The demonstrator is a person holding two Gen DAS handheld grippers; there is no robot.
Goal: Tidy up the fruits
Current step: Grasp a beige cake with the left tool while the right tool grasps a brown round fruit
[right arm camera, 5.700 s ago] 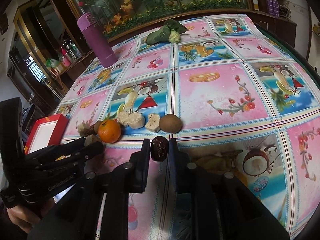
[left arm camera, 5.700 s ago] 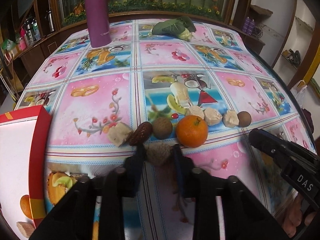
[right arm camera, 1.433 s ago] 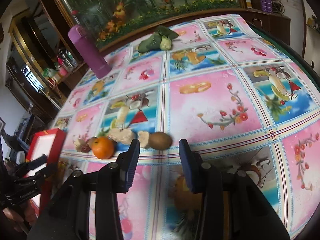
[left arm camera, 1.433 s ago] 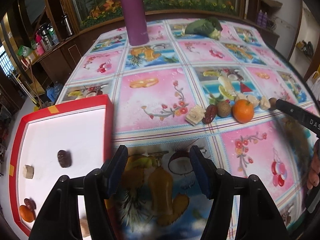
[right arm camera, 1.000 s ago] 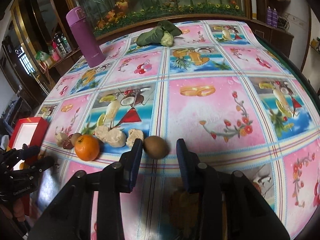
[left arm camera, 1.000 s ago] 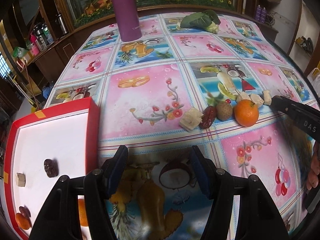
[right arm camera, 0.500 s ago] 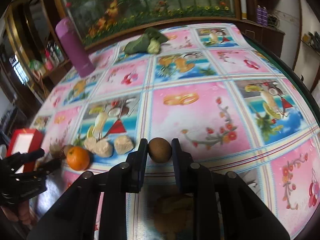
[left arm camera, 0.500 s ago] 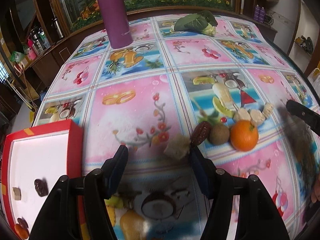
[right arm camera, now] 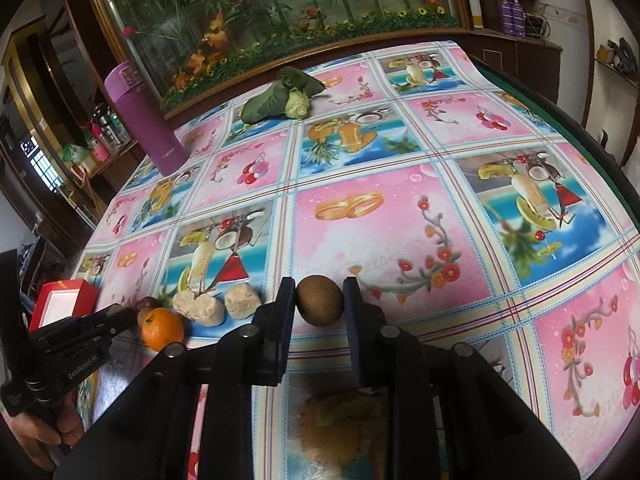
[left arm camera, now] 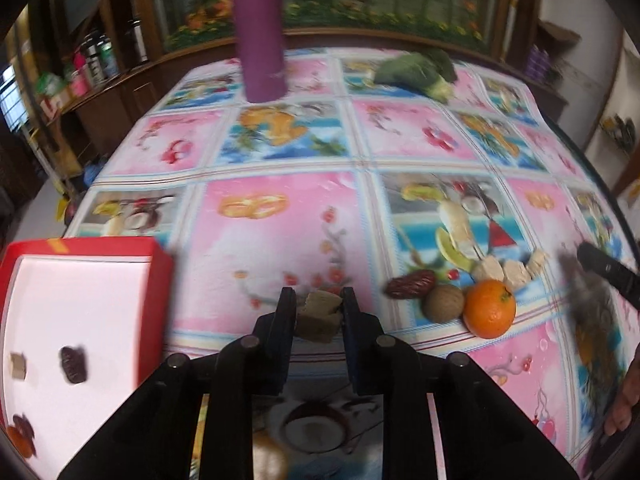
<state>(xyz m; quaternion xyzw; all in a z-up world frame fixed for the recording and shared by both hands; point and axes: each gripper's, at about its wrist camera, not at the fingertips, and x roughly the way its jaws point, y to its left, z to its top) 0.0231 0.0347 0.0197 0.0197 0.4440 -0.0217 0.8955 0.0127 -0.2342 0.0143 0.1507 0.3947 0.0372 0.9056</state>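
Left gripper (left arm camera: 319,312) had just clamped the tan chunk (left arm camera: 320,314); right gripper (right arm camera: 319,300) gripped the brown fruit (right arm camera: 319,300); best lifted straight, carried level to the red tray (left arm camera: 156,254)

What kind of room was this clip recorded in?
Most likely a home dining or living room. A table under a glossy pink fruit-print tablecloth stands before a large wood-framed fish tank with artificial plants, with a dark wooden sideboard crowded with bottles along the wall.
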